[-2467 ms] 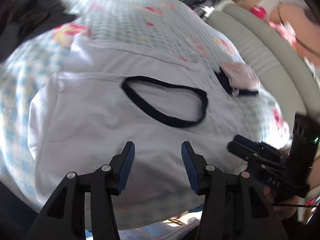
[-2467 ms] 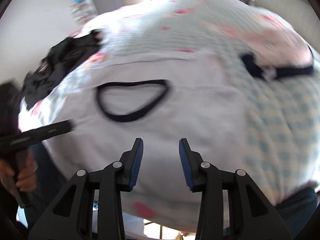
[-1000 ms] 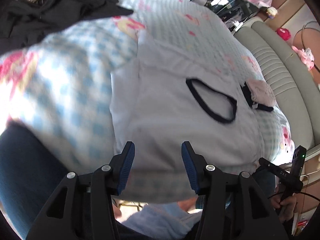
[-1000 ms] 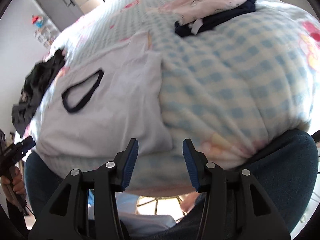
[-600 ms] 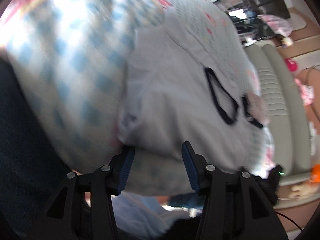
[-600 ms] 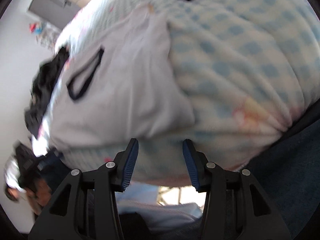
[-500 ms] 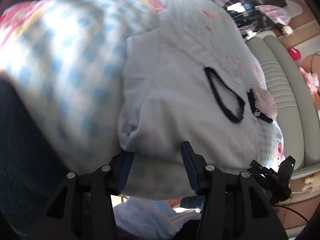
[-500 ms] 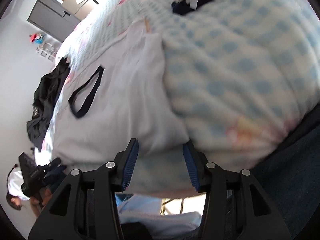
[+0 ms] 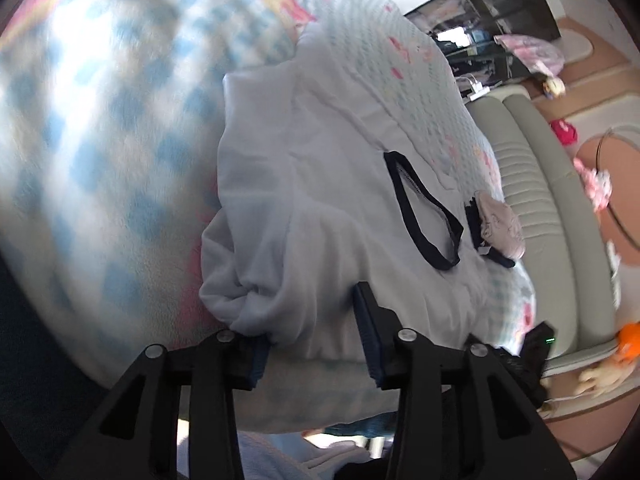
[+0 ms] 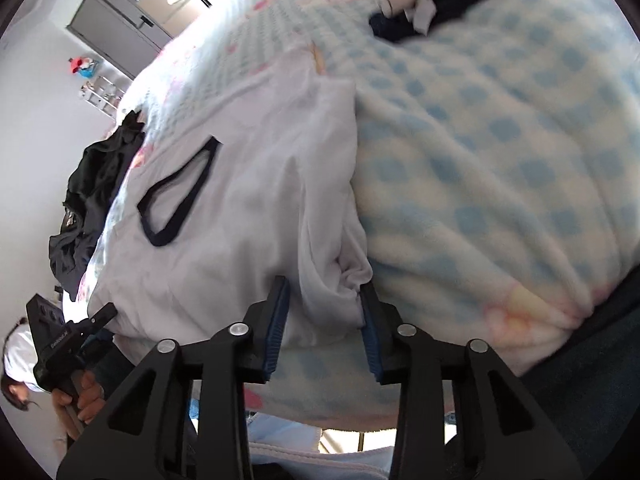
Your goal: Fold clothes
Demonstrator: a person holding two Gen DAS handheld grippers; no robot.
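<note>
The left gripper (image 9: pixel 314 334) has the bunched near corner of a white T-shirt (image 9: pixel 320 200) between its blue-padded jaws, which stand apart around the fabric. The right gripper (image 10: pixel 324 322) holds the opposite near corner the same way, cloth gathered between its pads. The shirt, with a dark neckband (image 10: pixel 178 194), lies spread on a blue-checked blanket (image 10: pixel 500 168). Beyond it sits a small folded pile of pink and navy clothes (image 9: pixel 498 228). A heap of dark clothes (image 10: pixel 96 184) lies at the blanket's far edge. A pale cushioned sofa (image 9: pixel 556 216) runs alongside.
</note>
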